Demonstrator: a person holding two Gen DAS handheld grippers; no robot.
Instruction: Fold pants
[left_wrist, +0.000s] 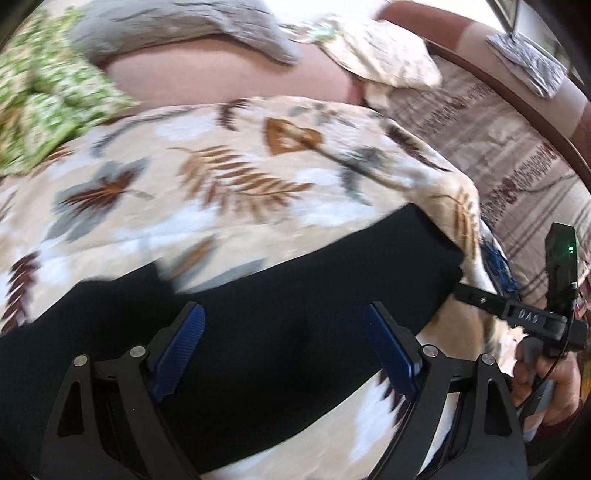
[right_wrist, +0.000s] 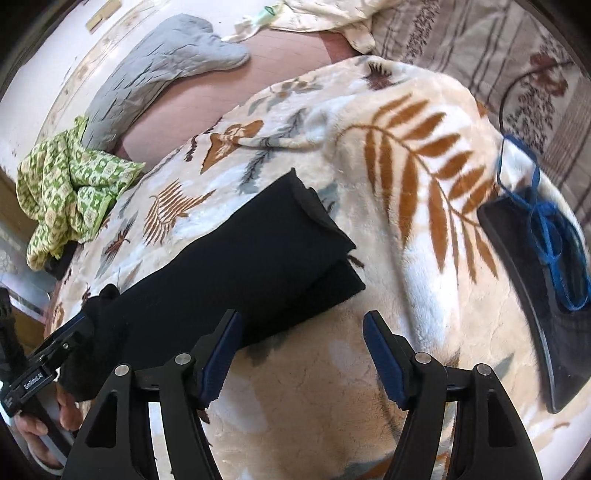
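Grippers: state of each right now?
Left gripper: open, over the black pants, nothing held.
Right gripper: open, empty, over the leaf-print blanket.

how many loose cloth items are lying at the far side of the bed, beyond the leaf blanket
3. A green patterned cloth bunched at the far left, a grey quilted piece beyond it, and a cream floral piece at the far edge. More may be hidden behind the blanket.

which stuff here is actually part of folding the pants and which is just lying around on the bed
Part of the job:
- black pants, lying folded on the leaf-print blanket
- left gripper, open above the pants
- right gripper, open, nothing between its fingers

Just lying about:
- green patterned cloth
- grey quilted pillow
- dark tray with a blue cord on it
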